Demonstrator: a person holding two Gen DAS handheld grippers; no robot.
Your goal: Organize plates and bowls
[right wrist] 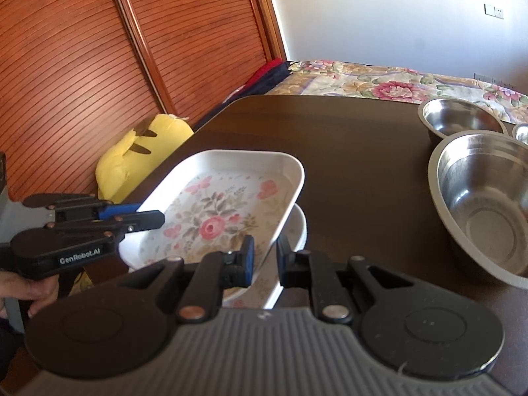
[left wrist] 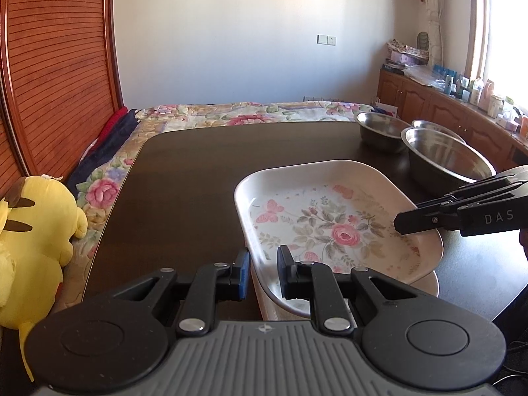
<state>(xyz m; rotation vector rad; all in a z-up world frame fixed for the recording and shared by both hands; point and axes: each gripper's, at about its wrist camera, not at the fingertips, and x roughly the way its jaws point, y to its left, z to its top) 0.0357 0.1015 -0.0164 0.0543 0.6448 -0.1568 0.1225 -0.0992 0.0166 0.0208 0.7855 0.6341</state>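
Observation:
A white rectangular plate with a rose print (left wrist: 330, 217) (right wrist: 214, 211) hangs a little above the dark table, tilted. My left gripper (left wrist: 264, 265) (right wrist: 157, 219) is shut on one rim of it. My right gripper (right wrist: 266, 254) (left wrist: 401, 222) is shut on the opposite rim. A second plate of the same kind (left wrist: 429, 280) (right wrist: 298, 227) lies directly under it, mostly hidden. Three steel bowls stand at the right: a large one (left wrist: 445, 161) (right wrist: 481, 198), a smaller one (left wrist: 379, 128) (right wrist: 462, 118), and a third (left wrist: 432, 125) (right wrist: 523, 132) mostly hidden.
The dark wooden table (left wrist: 184, 178) (right wrist: 356, 151) stretches bare to the left and the back. A yellow plush toy (left wrist: 36, 231) (right wrist: 145, 158) sits off its left edge on a bed with a floral cover (left wrist: 237, 112). A slatted wooden wardrobe (right wrist: 99, 66) stands at the left.

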